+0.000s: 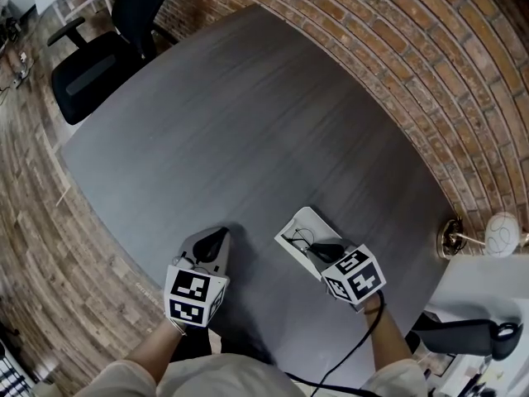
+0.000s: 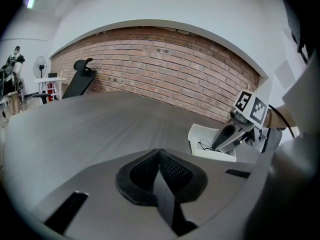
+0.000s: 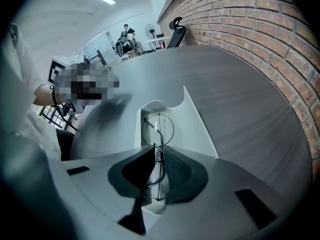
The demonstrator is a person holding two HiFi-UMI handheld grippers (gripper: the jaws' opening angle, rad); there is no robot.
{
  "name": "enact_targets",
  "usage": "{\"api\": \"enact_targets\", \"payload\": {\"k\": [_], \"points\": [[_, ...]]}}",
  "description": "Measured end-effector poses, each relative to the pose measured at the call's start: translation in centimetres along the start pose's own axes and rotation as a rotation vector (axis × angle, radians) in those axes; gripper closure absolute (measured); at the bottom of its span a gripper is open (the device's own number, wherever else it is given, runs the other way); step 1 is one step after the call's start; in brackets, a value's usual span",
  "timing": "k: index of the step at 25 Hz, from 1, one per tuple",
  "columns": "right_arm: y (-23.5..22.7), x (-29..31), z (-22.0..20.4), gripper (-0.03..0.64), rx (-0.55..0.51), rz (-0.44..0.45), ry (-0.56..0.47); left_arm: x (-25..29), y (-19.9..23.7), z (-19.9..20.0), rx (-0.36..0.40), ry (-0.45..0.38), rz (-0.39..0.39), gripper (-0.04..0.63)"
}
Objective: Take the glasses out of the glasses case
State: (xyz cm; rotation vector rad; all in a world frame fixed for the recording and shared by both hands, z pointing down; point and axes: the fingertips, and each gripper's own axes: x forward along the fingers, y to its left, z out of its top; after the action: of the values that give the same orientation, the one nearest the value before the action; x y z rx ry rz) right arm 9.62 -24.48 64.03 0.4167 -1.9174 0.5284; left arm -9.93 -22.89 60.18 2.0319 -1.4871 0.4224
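The glasses [image 3: 159,145], thin and wire-rimmed, stand on edge between the jaws of the right gripper [image 3: 156,149]. The jaws are pinched nearly together on the frame at the bridge. One round lens shows just past the jaw tips and the other sits back between the pads. The open white glasses case [image 3: 197,134] lies right under and ahead of this gripper, and the glasses are over its tray. The left gripper [image 2: 159,152] has its jaws closed together on nothing. It is low over the dark grey table [image 1: 240,131], and the case is ahead of it, off to its right.
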Motion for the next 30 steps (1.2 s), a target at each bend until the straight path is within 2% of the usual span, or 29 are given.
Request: {"api": "enact_targets", "payload": {"k": [8,20,30], "points": [[0.0,0.0,0.1,0.560,-0.026,0.015,0.006,-0.1,0.0,-0.2,-0.002,0.006,-0.006,0.576],[-0.2,-0.7,0.4,0.575,-0.032,-0.057,-0.015,-0.6,0.0,0.2,-0.005,0.001,-0.011,0.577],[-0.8,-1.7,1.1,0.577,-0.065,-0.156,-0.041,-1.1,-0.4,0.9,-0.002,-0.015,-0.010,0.576]]}}
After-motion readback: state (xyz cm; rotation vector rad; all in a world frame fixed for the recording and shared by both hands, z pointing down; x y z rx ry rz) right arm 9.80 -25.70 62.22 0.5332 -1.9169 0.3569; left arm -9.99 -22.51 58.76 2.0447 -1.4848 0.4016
